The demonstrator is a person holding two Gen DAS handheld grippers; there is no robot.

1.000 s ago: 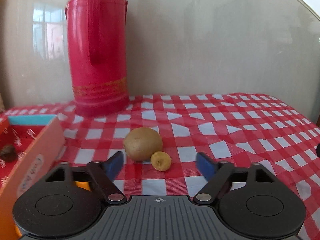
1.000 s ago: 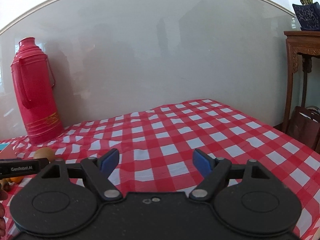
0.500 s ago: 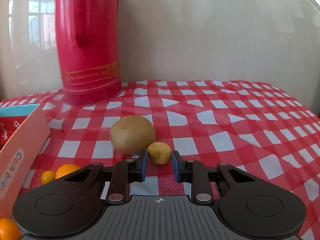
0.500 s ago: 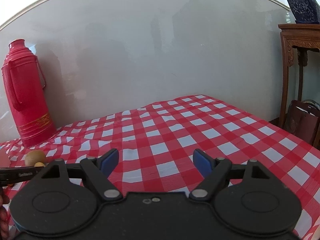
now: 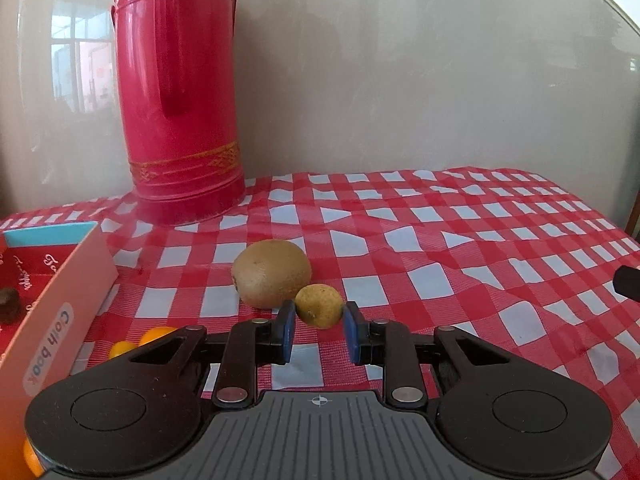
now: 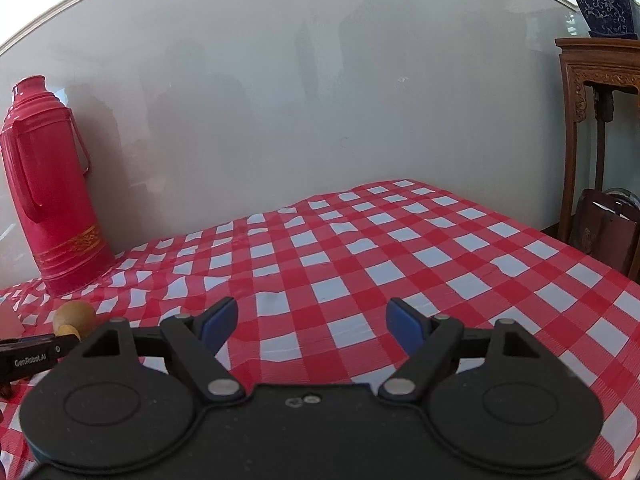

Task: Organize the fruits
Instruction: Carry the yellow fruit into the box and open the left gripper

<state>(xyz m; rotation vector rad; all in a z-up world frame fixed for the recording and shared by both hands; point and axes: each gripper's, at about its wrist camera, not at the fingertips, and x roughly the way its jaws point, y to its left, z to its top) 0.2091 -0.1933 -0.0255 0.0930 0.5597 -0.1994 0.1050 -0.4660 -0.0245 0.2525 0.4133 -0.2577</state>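
My left gripper (image 5: 319,322) is shut on a small yellow-brown fruit (image 5: 319,305), its blue pads pressed on both sides. A larger brown kiwi (image 5: 272,273) lies on the checked cloth just behind and left of it, touching or nearly touching. Two small oranges (image 5: 148,338) sit left of the gripper, beside an open cardboard box (image 5: 60,312). In the right wrist view my right gripper (image 6: 310,322) stands open above bare cloth with nothing between its fingers. The kiwi (image 6: 74,316) shows at that view's far left, behind the left gripper's body (image 6: 28,358).
A tall red thermos (image 5: 180,92) stands at the back left against the wall. The box holds a dark round item (image 5: 8,304). A wooden side table (image 6: 600,92) with a potted plant and a brown bag (image 6: 604,232) stands past the table's right edge.
The left gripper moved forward and its jaws went from wide apart to pressing on the small yellow-brown fruit. The right gripper stayed open and kept its place.
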